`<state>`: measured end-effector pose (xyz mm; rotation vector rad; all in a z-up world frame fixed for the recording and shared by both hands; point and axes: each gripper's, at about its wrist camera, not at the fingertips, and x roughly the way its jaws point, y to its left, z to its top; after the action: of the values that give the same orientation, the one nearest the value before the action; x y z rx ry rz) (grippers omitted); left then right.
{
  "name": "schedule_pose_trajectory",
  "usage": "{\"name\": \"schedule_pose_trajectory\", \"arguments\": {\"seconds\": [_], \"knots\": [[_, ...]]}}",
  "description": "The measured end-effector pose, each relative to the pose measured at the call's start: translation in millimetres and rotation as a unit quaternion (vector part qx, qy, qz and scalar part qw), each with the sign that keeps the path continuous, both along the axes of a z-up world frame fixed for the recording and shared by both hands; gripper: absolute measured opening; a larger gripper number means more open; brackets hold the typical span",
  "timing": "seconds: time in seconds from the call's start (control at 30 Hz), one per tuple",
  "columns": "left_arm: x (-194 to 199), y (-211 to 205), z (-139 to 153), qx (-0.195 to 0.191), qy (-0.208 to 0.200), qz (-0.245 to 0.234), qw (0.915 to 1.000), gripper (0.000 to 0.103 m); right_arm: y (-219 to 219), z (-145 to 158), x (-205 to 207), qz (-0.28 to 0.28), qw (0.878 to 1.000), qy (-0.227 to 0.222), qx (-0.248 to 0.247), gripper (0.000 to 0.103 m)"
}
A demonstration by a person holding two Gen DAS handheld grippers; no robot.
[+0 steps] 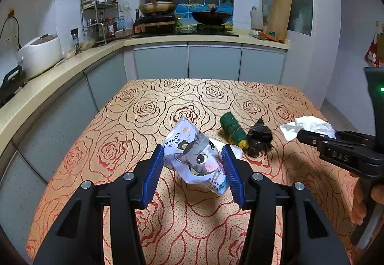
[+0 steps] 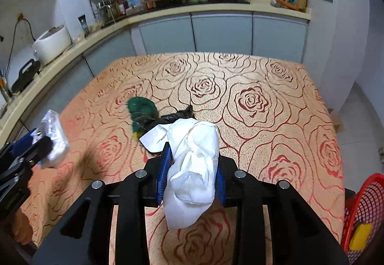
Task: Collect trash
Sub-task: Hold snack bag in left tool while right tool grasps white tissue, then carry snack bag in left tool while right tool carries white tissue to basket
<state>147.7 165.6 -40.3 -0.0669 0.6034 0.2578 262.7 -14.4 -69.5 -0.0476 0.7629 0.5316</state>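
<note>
- Beyond the left gripper [image 1: 193, 157], a rolled green-and-yellow scouring pad [image 1: 234, 130] and a crumpled black bag [image 1: 259, 138] lie touching each other on the rose-patterned counter [image 1: 134, 106]; both sit ahead and to its right, with nothing between them and the fingers.
- Further ahead, a kitchen worktop carries a white rice cooker [image 1: 39, 54], a spice rack [image 1: 99, 15] and a dark wok [image 1: 211, 17].
- The left gripper is clamped on a white wet-wipe packet [image 1: 198, 160] printed with a cartoon cat; the packet is crinkled, tilted, and lifted off the cloth, casting a shadow beneath.
- The right gripper [image 2: 193, 170] is closed around a crumpled white tissue [image 2: 192, 169], which bulges above the blue pads and droops below them.
- From the right gripper, the scouring pad [image 2: 140, 111] and the black bag [image 2: 177, 116] lie just ahead, partly hidden behind the tissue.
- Only the right wrist view shows a red mesh basket [image 2: 360, 207] low to the right, off the counter's edge, with something yellow inside.
- Only the left wrist view shows the packet's printed face; the right view shows it blurred at far left.
</note>
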Motion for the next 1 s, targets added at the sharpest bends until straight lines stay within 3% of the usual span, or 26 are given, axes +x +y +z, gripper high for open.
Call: {"name": "schedule_pose_trajectory", "arguments": {"seconds": [0.4,1.0], "knots": [[-12,-16,31,0.011,-0.036,-0.013,0.9992,0.048,-34,52,-41,-0.024,0.997,-0.057,0.043,0.031],[-13,-58,67,0.016,-0.081,-0.055,0.9951,0.048,-91,82,-77,-0.087,0.989,-0.108,0.055,0.031]]}}
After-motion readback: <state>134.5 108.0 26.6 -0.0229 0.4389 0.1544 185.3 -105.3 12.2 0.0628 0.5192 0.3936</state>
